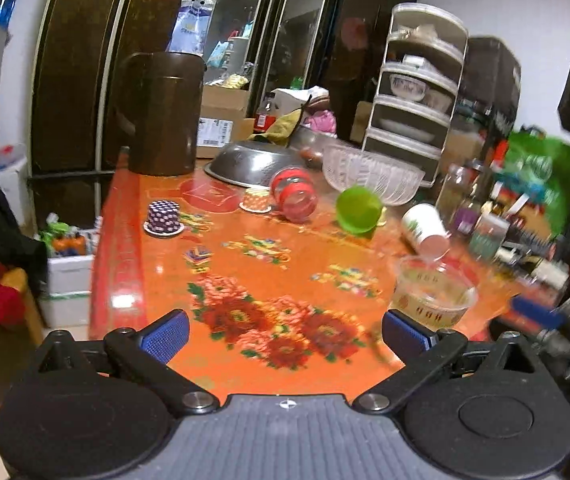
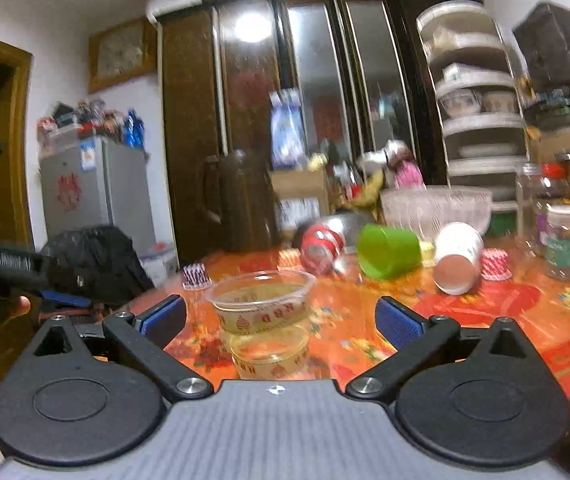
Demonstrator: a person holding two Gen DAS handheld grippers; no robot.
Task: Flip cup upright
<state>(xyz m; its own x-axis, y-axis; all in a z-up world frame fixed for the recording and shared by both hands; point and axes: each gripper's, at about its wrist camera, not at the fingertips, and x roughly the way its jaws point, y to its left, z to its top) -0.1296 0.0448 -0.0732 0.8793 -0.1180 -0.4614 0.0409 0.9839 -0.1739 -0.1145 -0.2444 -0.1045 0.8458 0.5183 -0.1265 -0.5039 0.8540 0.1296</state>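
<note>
Table (image 2: pixel 485 312) is pretty cluttered, so both grippers hang back at the near edge; left gripper (image 1: pixel 285 332) and right gripper (image 2: pixel 281 316) are spread wide, holding nothing; probably lining up. Green cup (image 2: pixel 387 250) lies tipped on its side mid-table between a red bottle (image 2: pixel 321 248) and white paper cup (image 2: pixel 457 258); translucent lime plastic, mouth facing left.

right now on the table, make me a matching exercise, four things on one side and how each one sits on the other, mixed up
Things:
1. green cup
2. clear plastic tub
3. purple dotted cupcake liner
4. glass bowl

States:
a. upside down, wide rim on the table
b. upright, nearest the right gripper
c. lying on its side beside the white paper cup
d. upright, at the back behind the fallen cups

Pairs: 1-c, 2-b, 3-a, 4-d
</note>
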